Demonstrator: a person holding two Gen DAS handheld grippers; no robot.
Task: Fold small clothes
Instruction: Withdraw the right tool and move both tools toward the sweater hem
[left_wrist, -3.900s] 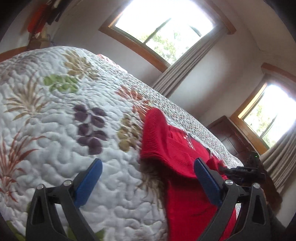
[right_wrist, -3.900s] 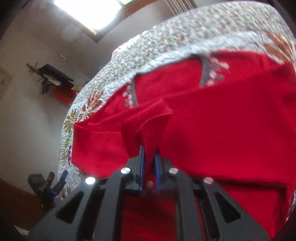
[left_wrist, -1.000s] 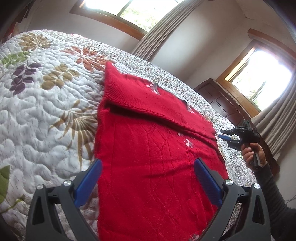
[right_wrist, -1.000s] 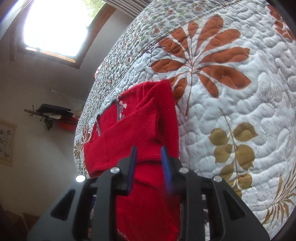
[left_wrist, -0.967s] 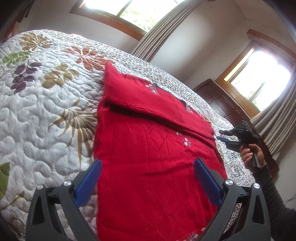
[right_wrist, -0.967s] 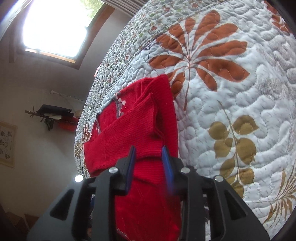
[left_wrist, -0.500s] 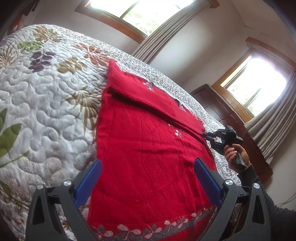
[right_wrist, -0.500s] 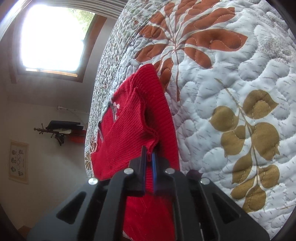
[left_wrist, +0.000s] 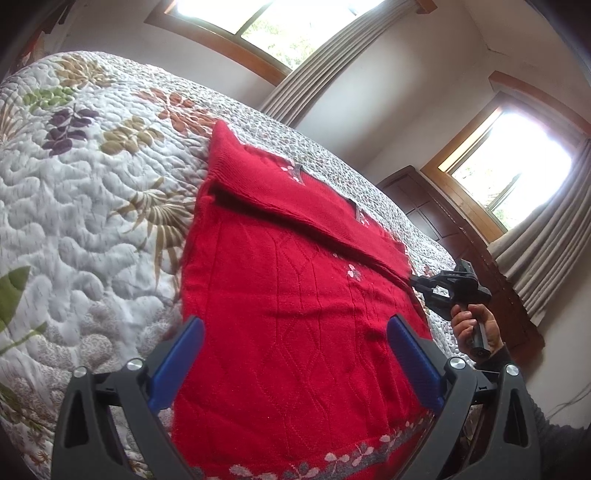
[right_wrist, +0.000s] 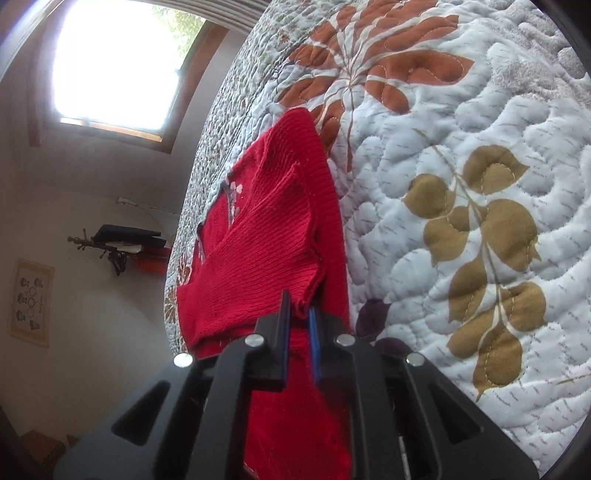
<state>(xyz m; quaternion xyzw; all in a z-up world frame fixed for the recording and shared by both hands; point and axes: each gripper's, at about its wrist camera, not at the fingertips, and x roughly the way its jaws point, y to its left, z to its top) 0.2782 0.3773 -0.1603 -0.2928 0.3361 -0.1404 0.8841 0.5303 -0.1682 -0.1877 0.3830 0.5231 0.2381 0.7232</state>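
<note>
The right tongs (right_wrist: 299, 314) are pinched together on the ribbed cuff of a sleeve (right_wrist: 273, 251) belonging to the red knitted sweater (left_wrist: 295, 314). That sleeve lies folded across the chest just below the neckline, and the grip at its very end looks meant to set or tidy the cuff at the sweater's right edge, so the fold lies straight before the body is folded. The left tongs (left_wrist: 295, 362) are spread wide apart and hold nothing; they hang low over the hem end of the sweater, one blue pad (left_wrist: 177, 363) at its left edge and the other over its right part, probably ready to take the hem next.

The sweater lies flat and front-up on the bed's quilted floral bedspread (left_wrist: 74, 206), its grey flowered hem band nearest the left camera and the neckline farthest from it.

Seen from the left wrist, the person's right hand (left_wrist: 476, 325) wraps the pistol handle from below, with the tool pointing in sideways and level at the sweater's edge and a dark sleeve trailing down toward the bed's side. The left hand is out of view.
</note>
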